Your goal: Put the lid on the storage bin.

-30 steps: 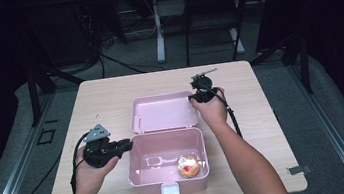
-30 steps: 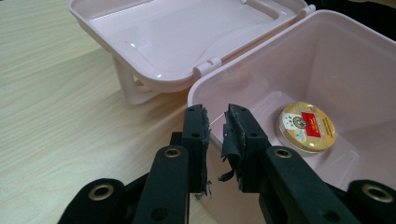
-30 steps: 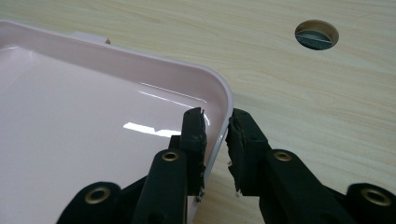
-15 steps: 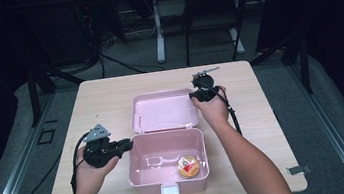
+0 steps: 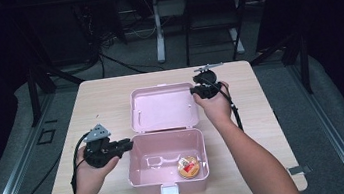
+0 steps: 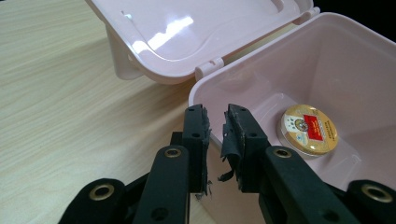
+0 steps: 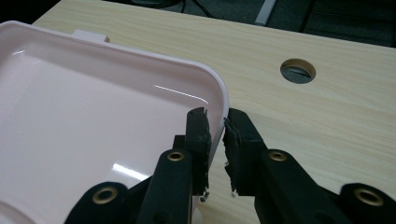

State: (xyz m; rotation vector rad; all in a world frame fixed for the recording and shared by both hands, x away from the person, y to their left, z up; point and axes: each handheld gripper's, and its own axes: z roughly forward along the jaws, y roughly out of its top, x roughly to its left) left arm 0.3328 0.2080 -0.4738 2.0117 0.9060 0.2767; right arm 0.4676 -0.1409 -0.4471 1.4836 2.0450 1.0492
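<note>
At the middle of the pale wooden surface (image 5: 99,94) sits a pink plastic hinged box (image 5: 168,168), its flat pink lid (image 5: 164,108) thrown open and lying back on the far side. A round gold-rimmed tin with a red label (image 5: 188,167) rests on the box floor, near-right corner. The right tool (image 7: 215,128) is closed down on the lid's right rim, one jaw inside the lip and one outside, gap narrow. The left tool (image 6: 216,128) has its jaws at a narrow gap astride the box's left wall; whether they actually pinch the wall cannot be told.

Step in hand, as judged: closing the box, the left tool steadying the base while the right has the lid. The next move calls for swinging the lid up and over its hinge toward the near side, keeping hold of the rim without slipping, base held still.

Against the frames of a second and half a second ago: no visible change; both hands, box, lid and tin lie as they did.
</note>
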